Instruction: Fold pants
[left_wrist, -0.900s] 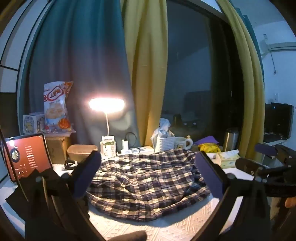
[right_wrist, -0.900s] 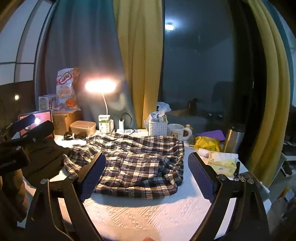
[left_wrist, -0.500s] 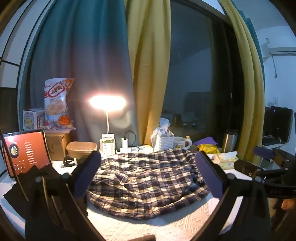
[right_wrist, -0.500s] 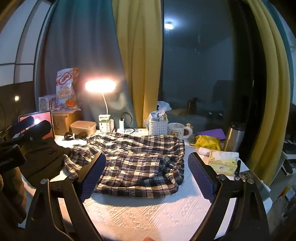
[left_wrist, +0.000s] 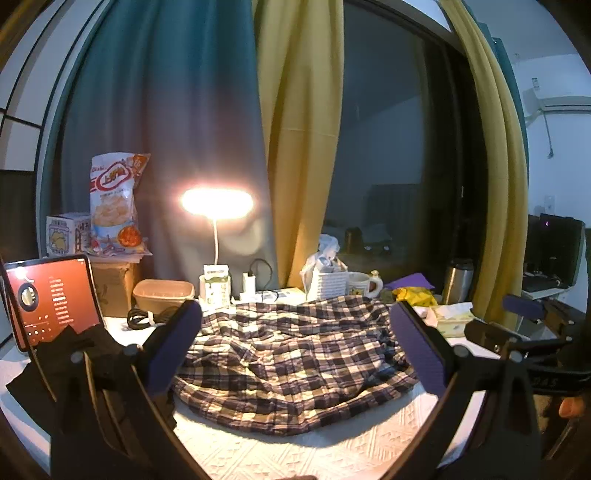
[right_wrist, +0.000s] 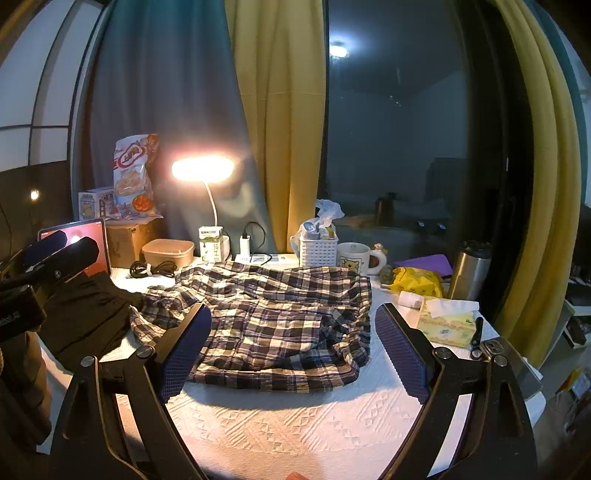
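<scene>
White textured tablecloth (right_wrist: 295, 424) covers the table, curtains + dark window behind, desk lamp (left_wrist: 217, 201) lit at the back.

L to R, rel. to the jaws: outside the left gripper's (left_wrist: 295, 350) left jaw sit a tablet (left_wrist: 51, 299) w/ red screen and a black garment (right_wrist: 85, 317). Btwn its jaws, ahead and apart from the pads, lie the plaid pants (left_wrist: 295, 354), crumpled, unfolded, mid-table. Jaws spread wide, nothing in them. Right gripper (right_wrist: 293, 343) likewise: wide open, empty, pants ahead btwn the jaws, near hem just beyond the tips. Past its right jaw: tissue box (right_wrist: 448, 321), steel flask (right_wrist: 471, 273), yellow bag (right_wrist: 417, 282). Behind the pants: white basket (right_wrist: 318, 249), mug (right_wrist: 354, 256).

Handling, my read: thin woven cloth, light, soft, limp, will sag and bunch, not fragile, not slippery on the textured cloth. Needs flattening first, I'd say. Best holds prob. the waistband corners on the right side (gathered edge looks like elastic) or the hem corners; pinch a single edge, not a wad, else layers drag along. One gripper per corner.
</scene>
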